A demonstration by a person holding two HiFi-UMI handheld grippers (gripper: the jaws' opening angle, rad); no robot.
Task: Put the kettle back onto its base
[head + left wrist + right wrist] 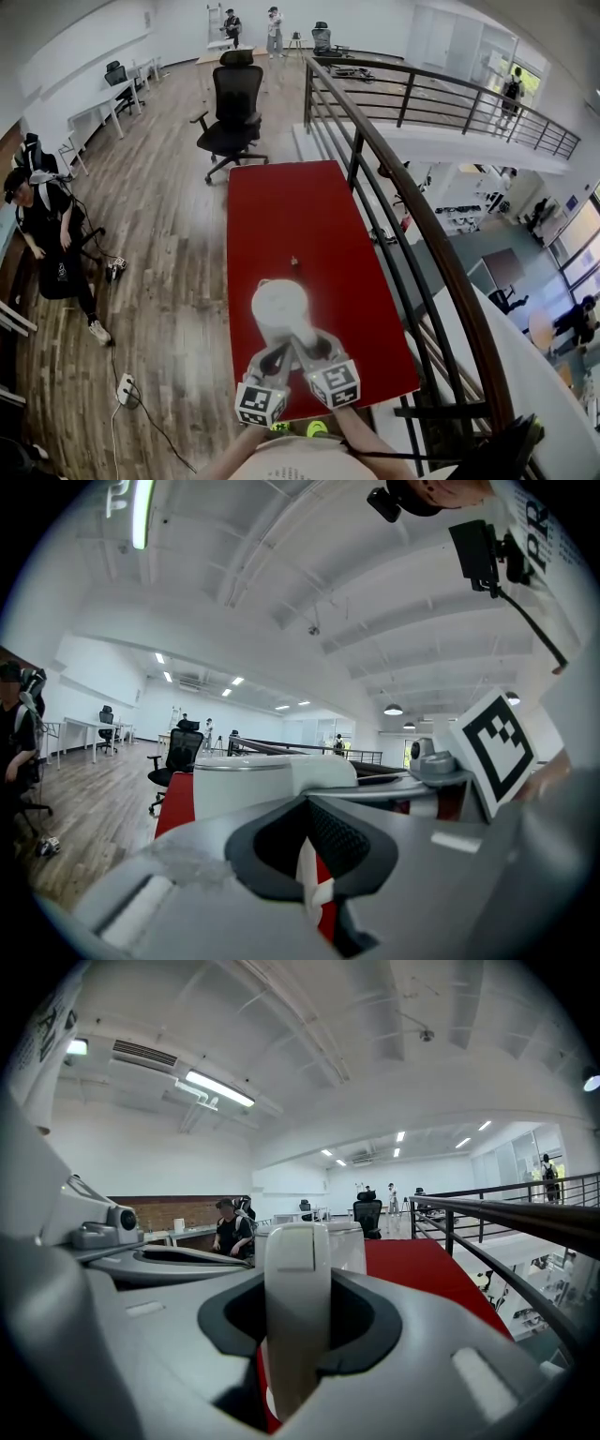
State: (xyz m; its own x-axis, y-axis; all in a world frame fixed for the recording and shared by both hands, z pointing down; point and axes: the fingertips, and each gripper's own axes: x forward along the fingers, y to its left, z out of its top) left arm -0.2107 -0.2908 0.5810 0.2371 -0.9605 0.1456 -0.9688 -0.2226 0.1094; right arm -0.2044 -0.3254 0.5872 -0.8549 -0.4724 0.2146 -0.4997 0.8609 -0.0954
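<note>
Not yet seated: white plastic kettle (279, 307) held above red table (281, 206). Right gripper (298, 1330) jaws clamp its handle (298, 1260); left gripper (309, 860) jaws seemingly grip it too.

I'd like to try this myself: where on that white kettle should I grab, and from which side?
The handle: an upright, narrow strip standing off the kettle on the person's side. Come from that near side, a jaw on each flank, as the right gripper does. The kettle itself looks too wide to pinch.
</note>
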